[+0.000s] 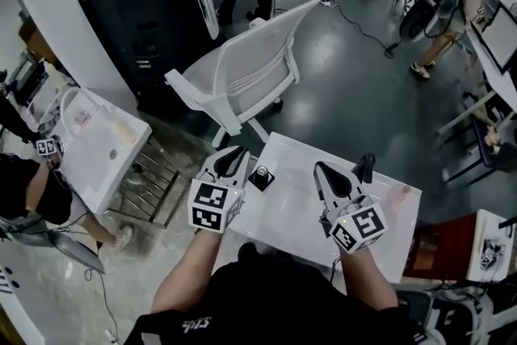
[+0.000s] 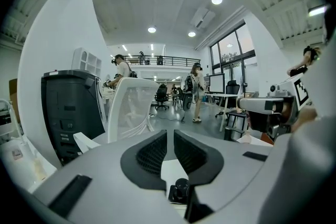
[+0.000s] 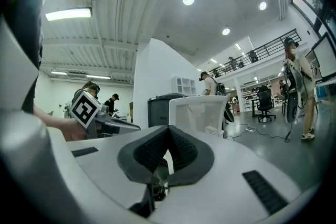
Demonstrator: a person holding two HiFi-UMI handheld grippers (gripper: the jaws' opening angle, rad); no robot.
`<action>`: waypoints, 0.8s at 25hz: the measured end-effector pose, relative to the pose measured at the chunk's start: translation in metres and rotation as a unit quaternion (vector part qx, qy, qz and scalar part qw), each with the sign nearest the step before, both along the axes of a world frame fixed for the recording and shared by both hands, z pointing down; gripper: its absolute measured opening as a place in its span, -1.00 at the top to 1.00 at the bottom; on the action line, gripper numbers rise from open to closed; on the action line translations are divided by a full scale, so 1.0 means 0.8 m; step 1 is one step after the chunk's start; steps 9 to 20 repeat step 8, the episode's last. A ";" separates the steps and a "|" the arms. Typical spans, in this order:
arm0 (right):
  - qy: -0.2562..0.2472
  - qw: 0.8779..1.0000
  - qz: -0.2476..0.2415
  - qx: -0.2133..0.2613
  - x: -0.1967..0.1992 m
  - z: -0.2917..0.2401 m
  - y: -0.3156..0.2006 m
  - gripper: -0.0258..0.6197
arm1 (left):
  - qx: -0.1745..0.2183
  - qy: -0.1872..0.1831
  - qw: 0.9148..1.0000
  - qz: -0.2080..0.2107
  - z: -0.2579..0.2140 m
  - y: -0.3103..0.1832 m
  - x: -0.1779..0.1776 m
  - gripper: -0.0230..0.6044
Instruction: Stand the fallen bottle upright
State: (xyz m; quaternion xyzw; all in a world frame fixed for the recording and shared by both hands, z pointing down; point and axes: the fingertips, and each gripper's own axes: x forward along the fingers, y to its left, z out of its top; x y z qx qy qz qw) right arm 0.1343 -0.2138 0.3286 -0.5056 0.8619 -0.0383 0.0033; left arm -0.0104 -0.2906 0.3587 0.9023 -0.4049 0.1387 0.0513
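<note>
A small dark bottle [image 1: 261, 177] with a round cap stands upright on the white table [image 1: 299, 214], between my two grippers. My left gripper [image 1: 238, 154] is just left of it, apart from it, jaws shut with nothing between them. In the left gripper view the bottle [image 2: 181, 190] shows low down, under the closed left gripper [image 2: 170, 140]. My right gripper [image 1: 343, 170] hovers over the table to the bottle's right, also shut and empty. In the right gripper view, the right gripper [image 3: 169, 131] has its pads meeting, and the left gripper's marker cube [image 3: 85, 109] is at the left.
A white mesh office chair [image 1: 250, 69] stands just beyond the table's far edge. A black cabinet [image 1: 137, 4] is at the back left, a white cart [image 1: 101, 145] at the left. People stand at the far side of the room. A red stool [image 1: 440, 250] is on the right.
</note>
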 end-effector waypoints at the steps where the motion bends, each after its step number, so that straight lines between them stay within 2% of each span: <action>1: -0.003 1.000 0.002 -0.001 -0.001 0.001 0.001 0.89 | -0.002 0.000 1.000 0.000 0.002 0.002 0.001 0.76; 8: -0.014 1.000 0.006 -0.017 -0.004 0.013 0.014 0.89 | -0.001 -0.004 1.000 0.012 0.010 0.022 0.015 0.76; 20: -0.014 1.000 0.006 -0.017 -0.004 0.013 0.014 0.89 | -0.001 -0.004 1.000 0.012 0.010 0.022 0.015 0.76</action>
